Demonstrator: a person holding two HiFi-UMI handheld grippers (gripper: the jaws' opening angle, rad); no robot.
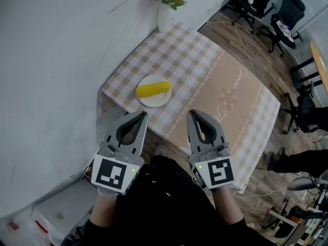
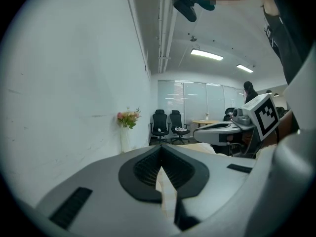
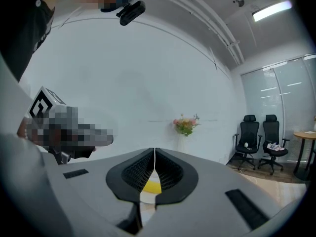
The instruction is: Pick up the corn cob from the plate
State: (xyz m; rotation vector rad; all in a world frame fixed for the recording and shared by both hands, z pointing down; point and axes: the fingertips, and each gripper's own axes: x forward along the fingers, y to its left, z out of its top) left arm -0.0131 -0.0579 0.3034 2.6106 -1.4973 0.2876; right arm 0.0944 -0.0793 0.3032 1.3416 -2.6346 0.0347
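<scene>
A yellow corn cob (image 1: pixel 153 89) lies on a small white plate (image 1: pixel 154 101) near the left corner of a checked-cloth table (image 1: pixel 205 76). Both grippers hover short of the table's near edge, pointing at it. My left gripper (image 1: pixel 143 116) is shut and empty, just below the plate. To its right my right gripper (image 1: pixel 191 114) is shut and empty too, its tips meeting. In the right gripper view a sliver of the corn cob (image 3: pixel 151 185) and the plate (image 3: pixel 146 197) shows through the hole behind the closed jaws. The left gripper view shows only tablecloth there.
A white vase of pink flowers (image 1: pixel 167 4) stands at the table's far corner against the white wall. Black office chairs (image 1: pixel 266 4) and cables fill the wooden floor at the right. A grey box (image 1: pixel 56 214) sits on the floor at lower left.
</scene>
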